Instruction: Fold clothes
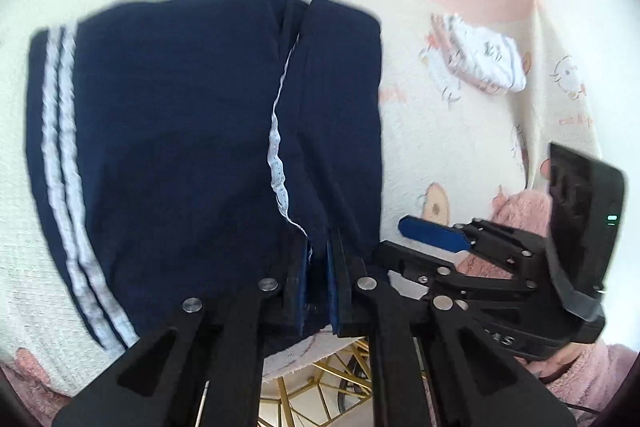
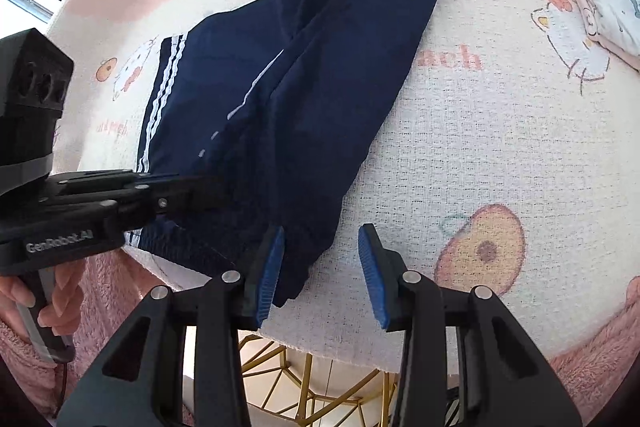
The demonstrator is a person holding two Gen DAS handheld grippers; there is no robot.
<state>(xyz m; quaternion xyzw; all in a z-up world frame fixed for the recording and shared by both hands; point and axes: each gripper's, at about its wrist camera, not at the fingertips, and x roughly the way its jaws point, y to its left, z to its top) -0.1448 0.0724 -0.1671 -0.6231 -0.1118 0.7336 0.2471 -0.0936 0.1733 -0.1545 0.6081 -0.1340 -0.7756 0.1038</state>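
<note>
Slippage is the risk: navy shorts (image 2: 288,87) lie folded at the surface's (image 2: 460,155) near edge, left hand-held gripper (image 1: 318,279) clenched on their hem, right hand-held gripper (image 2: 320,275) released beside them; a tug could undo the fold.

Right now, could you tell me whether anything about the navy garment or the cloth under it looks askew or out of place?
Nothing looks damaged or spilled. The navy garment lies bunched rather than flat, with a ridge along its white seam, and its near edge overhangs the patterned cloth. The left gripper is clamped on that edge; the right gripper is open.
</note>
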